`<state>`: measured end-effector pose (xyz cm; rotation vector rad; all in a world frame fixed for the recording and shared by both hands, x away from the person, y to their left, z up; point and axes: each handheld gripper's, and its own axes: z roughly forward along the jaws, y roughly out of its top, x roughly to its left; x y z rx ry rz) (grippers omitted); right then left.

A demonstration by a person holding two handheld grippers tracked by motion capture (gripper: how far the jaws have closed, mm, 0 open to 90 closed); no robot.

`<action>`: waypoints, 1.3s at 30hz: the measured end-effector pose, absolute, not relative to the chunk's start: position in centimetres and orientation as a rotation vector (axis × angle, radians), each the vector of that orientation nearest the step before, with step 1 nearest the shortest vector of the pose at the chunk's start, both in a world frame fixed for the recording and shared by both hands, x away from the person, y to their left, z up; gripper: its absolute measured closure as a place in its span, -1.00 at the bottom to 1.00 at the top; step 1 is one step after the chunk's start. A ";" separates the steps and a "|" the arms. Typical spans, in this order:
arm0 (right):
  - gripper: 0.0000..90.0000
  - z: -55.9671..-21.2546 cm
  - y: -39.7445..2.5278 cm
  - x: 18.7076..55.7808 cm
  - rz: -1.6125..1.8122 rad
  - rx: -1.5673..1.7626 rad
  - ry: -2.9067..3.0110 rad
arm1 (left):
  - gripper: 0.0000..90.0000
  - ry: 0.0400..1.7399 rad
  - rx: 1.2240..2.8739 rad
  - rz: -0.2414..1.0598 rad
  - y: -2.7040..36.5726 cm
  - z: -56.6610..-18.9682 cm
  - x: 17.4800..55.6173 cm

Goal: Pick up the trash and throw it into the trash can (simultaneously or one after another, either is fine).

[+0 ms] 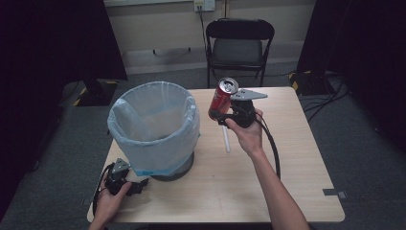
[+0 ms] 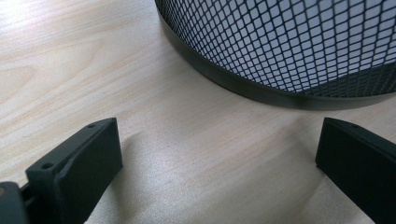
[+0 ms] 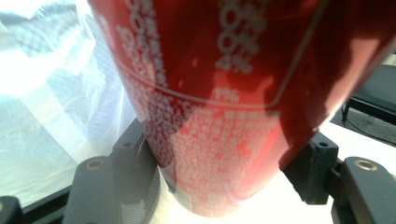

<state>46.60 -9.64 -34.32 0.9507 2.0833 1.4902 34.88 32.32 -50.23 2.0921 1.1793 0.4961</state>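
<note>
A red drink can [image 1: 221, 98] hangs tilted in the air above the table, just right of the bin, with my right gripper [image 1: 224, 114] shut on its lower part. Up close, the red can [image 3: 233, 93] sits between the two black jaws. The black mesh bin [image 1: 154, 128], lined with a pale blue bag, stands on the left half of the table. My left gripper [image 1: 139, 186] rests open on the table at the bin's front left; its jaws stand wide apart over bare wood, facing the bin's base [image 2: 261, 84].
A white straw-like stick [image 1: 226, 139] lies on the wooden table [image 1: 297, 158] under my right hand. A black folding chair [image 1: 238, 45] stands beyond the far edge. Cables [image 1: 330, 91] lie on the floor at the right.
</note>
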 end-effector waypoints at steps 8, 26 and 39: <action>-0.23 -32.9 -9.8 46.5 1.518 0.941 2.055 | -1.00 1.179 2.092 0.496 32.3 -50.2 34.9; -0.23 -29.6 -9.5 46.3 1.598 0.909 1.971 | -1.00 1.179 2.092 0.496 32.3 -50.2 34.9; -0.23 -27.7 -9.3 45.6 1.670 0.854 1.900 | -1.00 1.179 2.092 0.496 32.3 -50.2 34.9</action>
